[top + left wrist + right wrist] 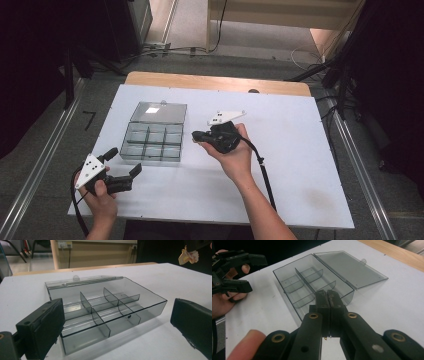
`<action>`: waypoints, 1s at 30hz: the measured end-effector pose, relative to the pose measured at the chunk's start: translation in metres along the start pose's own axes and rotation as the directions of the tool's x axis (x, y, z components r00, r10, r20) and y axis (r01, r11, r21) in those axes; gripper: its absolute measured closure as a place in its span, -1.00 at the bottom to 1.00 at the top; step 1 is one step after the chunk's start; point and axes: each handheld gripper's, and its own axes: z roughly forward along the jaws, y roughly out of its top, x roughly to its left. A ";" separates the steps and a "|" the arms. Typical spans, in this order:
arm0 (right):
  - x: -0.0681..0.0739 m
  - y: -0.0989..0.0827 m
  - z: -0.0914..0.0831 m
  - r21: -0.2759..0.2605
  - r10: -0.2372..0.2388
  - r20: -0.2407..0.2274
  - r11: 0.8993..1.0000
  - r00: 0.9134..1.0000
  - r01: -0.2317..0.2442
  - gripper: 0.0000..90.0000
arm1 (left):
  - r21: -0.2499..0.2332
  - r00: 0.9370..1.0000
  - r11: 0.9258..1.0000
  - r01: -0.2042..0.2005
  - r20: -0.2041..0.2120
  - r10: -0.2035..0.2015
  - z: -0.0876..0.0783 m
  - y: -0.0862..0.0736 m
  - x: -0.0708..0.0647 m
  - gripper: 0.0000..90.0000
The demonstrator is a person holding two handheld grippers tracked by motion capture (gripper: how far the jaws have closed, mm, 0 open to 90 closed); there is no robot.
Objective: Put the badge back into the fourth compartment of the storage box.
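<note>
jaws: you are holding them wide apart, nothing between | box (pixel 105 307): lying open on the white table (pixel 175 280), divided compartments facing you, lid (pixel 82 281) lying back behind it

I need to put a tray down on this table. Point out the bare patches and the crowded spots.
Widest bare stretch: the white table right of the right claw, out to its right edge. A strip also lies bare behind the open compartment box, toward the wooden edge. Crowded: the near-left, where the left claw sits close to the box front.
</note>
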 end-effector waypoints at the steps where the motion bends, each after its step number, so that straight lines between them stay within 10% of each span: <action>1: 0.000 0.001 0.001 0.000 -0.002 -0.002 1.000 1.000 0.002 0.94 | 0.000 1.000 1.000 0.000 0.000 0.000 0.000 0.000 0.000 -1.00; 30: 0.010 0.016 0.034 0.014 -0.024 -0.037 1.000 0.999 0.024 0.94 | -0.006 1.000 1.000 0.009 -0.002 -0.009 -0.001 0.000 0.001 -1.00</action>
